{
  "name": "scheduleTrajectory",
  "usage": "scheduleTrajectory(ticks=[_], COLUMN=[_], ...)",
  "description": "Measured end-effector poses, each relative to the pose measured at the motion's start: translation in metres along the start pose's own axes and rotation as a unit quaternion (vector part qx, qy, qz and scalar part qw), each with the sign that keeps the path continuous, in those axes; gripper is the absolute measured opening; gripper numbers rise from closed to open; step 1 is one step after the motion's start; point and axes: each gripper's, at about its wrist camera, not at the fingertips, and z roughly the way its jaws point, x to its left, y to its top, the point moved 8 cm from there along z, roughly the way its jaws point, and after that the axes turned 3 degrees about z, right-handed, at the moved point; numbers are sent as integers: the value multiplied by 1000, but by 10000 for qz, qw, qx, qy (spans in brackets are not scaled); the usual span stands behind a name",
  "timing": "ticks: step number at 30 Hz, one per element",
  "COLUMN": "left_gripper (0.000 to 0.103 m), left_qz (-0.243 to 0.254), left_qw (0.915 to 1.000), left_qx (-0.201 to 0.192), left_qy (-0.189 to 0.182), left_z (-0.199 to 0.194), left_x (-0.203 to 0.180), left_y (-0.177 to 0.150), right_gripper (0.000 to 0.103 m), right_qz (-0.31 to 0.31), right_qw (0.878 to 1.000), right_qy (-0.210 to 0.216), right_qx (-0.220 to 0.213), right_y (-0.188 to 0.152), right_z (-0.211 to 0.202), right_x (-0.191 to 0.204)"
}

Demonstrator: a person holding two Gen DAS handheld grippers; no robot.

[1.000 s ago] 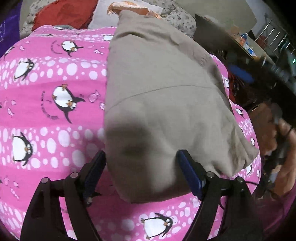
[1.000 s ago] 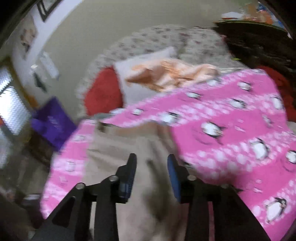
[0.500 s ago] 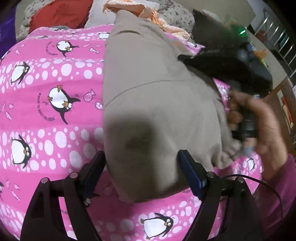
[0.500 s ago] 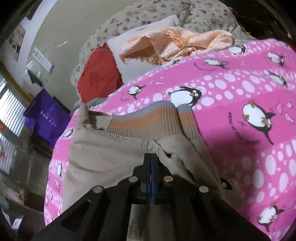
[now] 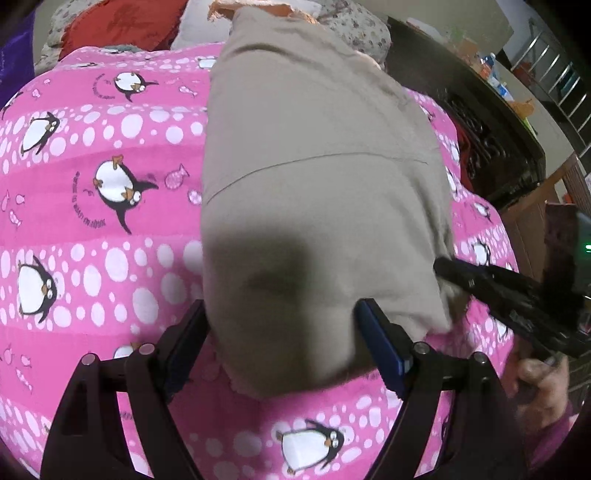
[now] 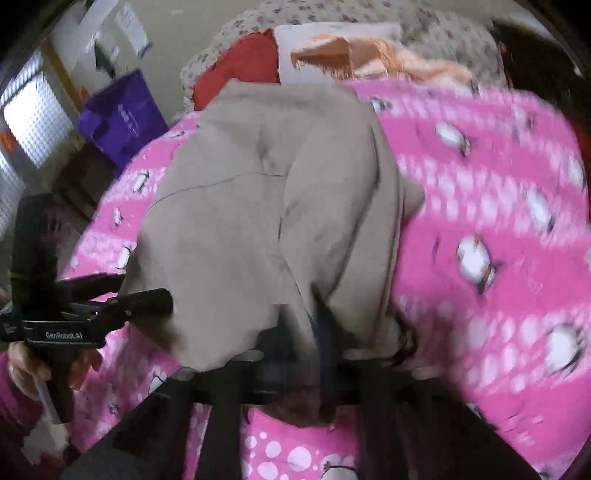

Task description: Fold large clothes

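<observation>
A large beige garment [image 5: 317, 184] lies folded lengthwise on a pink penguin-print blanket [image 5: 92, 229]. My left gripper [image 5: 284, 339] is open, its blue-padded fingers straddling the garment's near end without closing on it. My right gripper [image 6: 325, 350] is shut on the garment's near corner [image 6: 295, 229], cloth draped over its jaws. In the left wrist view the right gripper [image 5: 439, 273] pinches the garment's right edge. In the right wrist view the left gripper [image 6: 144, 301] sits at the garment's left edge.
Red cushion [image 6: 247, 62], white pillow [image 6: 332, 33] and an orange cloth [image 6: 388, 62] lie at the bed's far end. A purple bag [image 6: 122, 114] stands left of the bed. Dark furniture [image 5: 480, 122] and shelves with clutter stand along the right.
My right gripper, shut on the garment's edge, has pulled it back toward the near end of the bed. The left gripper has stayed open around the near end.
</observation>
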Motion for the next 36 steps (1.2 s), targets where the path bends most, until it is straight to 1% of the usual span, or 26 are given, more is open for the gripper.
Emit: scheduleTrajectory(ticks=[1, 2, 3, 5, 6, 7, 8, 9, 10, 13, 14, 16, 18, 20, 21, 22, 23, 24, 25, 26, 27, 29, 31, 32, 33, 36], left_gripper=[82, 82, 82, 82, 83, 86, 86, 86, 86, 86, 87, 94, 97, 97, 96, 85, 80, 70, 58, 54, 50, 49, 49, 50, 50, 51], left_qz=[12, 17, 11, -102, -175, -265, -372, -509, -605, -1053, -1211, -1409, -1392, -1256, -1195, -1144, -1094, -1003, -884, -759, -519, -360, -315, -307, -293, -160], left_qw=[10000, 9998, 9994, 9979, 9966, 9954, 9941, 9926, 9913, 9815, 9759, 9696, 9689, 9703, 9695, 9685, 9699, 9715, 9729, 9746, 9775, 9775, 9770, 9773, 9782, 9837], left_qx=[-79, -159, -290, -534, -648, -729, -757, -717, -672, -555, -497, -383, -246, -69, 40, 82, 91, 56, 12, -28, -127, -297, -315, -300, -272, -14], left_qy=[-33, -80, -161, -355, -472, -568, -676, -841, -958, -1498, -1744, -1965, -2032, -2068, -2141, -2210, -2175, -2146, -2139, -2106, -2041, -2057, -2087, -2075, -2039, -1790], left_z=[-6, -11, -18, -28, -32, -34, -33, -28, -25, -9, -1, 10, 23, 35, 39, 39, 36, 29, 21, 12, -7, -40, -78, -89, -105, -125], left_x=[0, 0, 1, 8, 12, 17, 21, 26, 29, 41, 43, 43, 39, 32, 28, 24, 23, 20, 17, 15, 11, 10, 15, 18, 22, 36], left_y=[-1, -1, 1, 7, 11, 16, 21, 26, 28, 37, 39, 40, 43, 45, 46, 46, 46, 47, 46, 45, 43, 38, 23, 17, 2, -49], right_gripper=[9, 8, 8, 10, 18, 44, 64, 91, 95, 95, 95, 95, 96, 91, 74, 46, 37, 31, 28, 27, 26, 26, 26, 26, 26, 28], right_qz=[103, 310, 536, 615, 711, 811, 861, 896, 887, 744, 739, 845, 976, 986, 1037, 1147, 1219, 1389, 1485, 1542, 1540, 1470, 1409, 1392, 1322, 1082], right_qw=[9997, 9993, 9986, 9978, 9963, 9950, 9942, 9932, 9925, 9926, 9921, 9886, 9857, 9842, 9823, 9788, 9753, 9684, 9655, 9642, 9631, 9587, 9532, 9498, 9458, 9456], right_qy=[-177, -157, 29, 249, 400, 452, 494, 554, 584, 702, 808, 1207, 1351, 1391, 1460, 1584, 1750, 2005, 2076, 2094, 2144, 2372, 2626, 2755, 2931, 3064], right_qx=[-134, -121, -27, -96, -254, -367, -417, -495, -608, -659, -604, -303, -228, -485, -558, -605, -578, -513, -512, -512, -524, -548, -520, -516, -449, -169], right_y=[-2, -6, -11, -9, -3, 4, 9, 17, 26, 43, 48, 51, 56, 63, 66, 68, 67, 67, 67, 66, 65, 62, 57, 53, 43, 13], right_z=[-1, 1, 4, -2, -13, -21, -24, -27, -27, -11, 0, 27, 45, 46, 43, 42, 39, 38, 36, 31, 25, 7, -11, -18, -28, -35], right_x=[-11, -20, -24, -24, -24, -26, -26, -26, -26, -22, -21, -17, -18, -17, -17, -16, -13, -11, -10, -7, -2, 14, 32, 39, 54, 85])
